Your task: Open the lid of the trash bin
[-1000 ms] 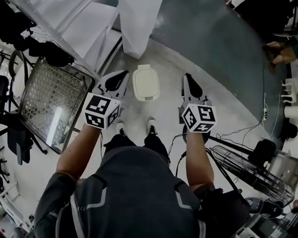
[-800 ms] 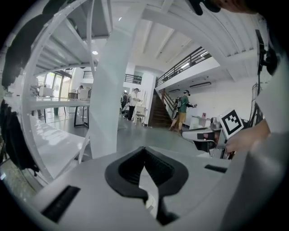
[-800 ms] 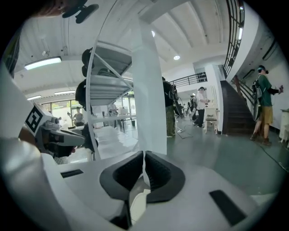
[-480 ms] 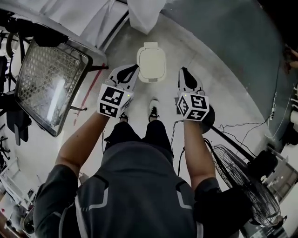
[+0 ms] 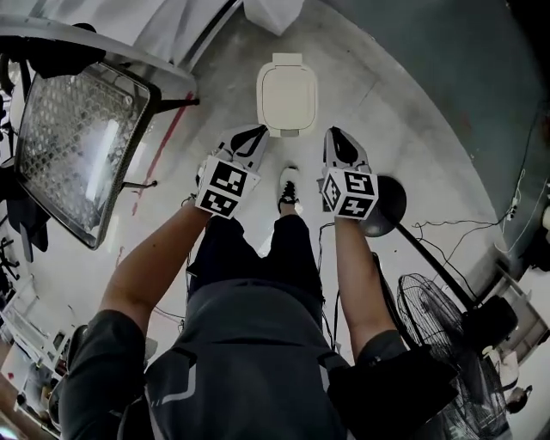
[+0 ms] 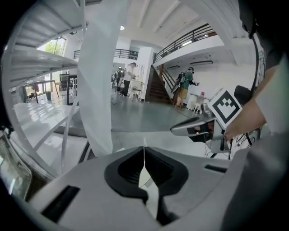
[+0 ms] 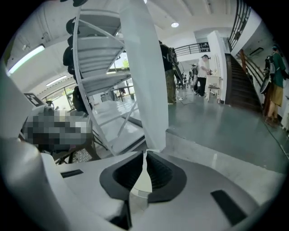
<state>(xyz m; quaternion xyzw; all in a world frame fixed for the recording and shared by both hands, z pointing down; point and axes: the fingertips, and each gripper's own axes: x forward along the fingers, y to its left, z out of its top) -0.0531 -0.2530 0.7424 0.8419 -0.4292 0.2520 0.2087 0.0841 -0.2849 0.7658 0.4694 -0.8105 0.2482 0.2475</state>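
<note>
A white trash bin (image 5: 286,94) stands on the concrete floor ahead of the person's feet, with its lid down. My left gripper (image 5: 256,136) hovers at the bin's near left corner and my right gripper (image 5: 333,136) at its near right corner, both above it. In the left gripper view the left gripper (image 6: 144,151) has its jaws meeting at the tips with nothing held. The right gripper (image 7: 145,155) is likewise shut and empty. A pale sliver of the bin (image 6: 144,177) shows through the jaws. The right gripper (image 6: 194,128) also appears in the left gripper view.
A wire-mesh rack (image 5: 73,150) on a metal frame stands to the left. A white hanging sheet (image 5: 273,13) is beyond the bin. A round black stand base (image 5: 384,204), cables and a floor fan (image 5: 434,322) lie to the right. The person's shoe (image 5: 290,185) is just behind the bin.
The person has stepped towards the bin, which now sits higher in the head view. Both grippers have drawn closer together at the bin's near edge, still shut.
</note>
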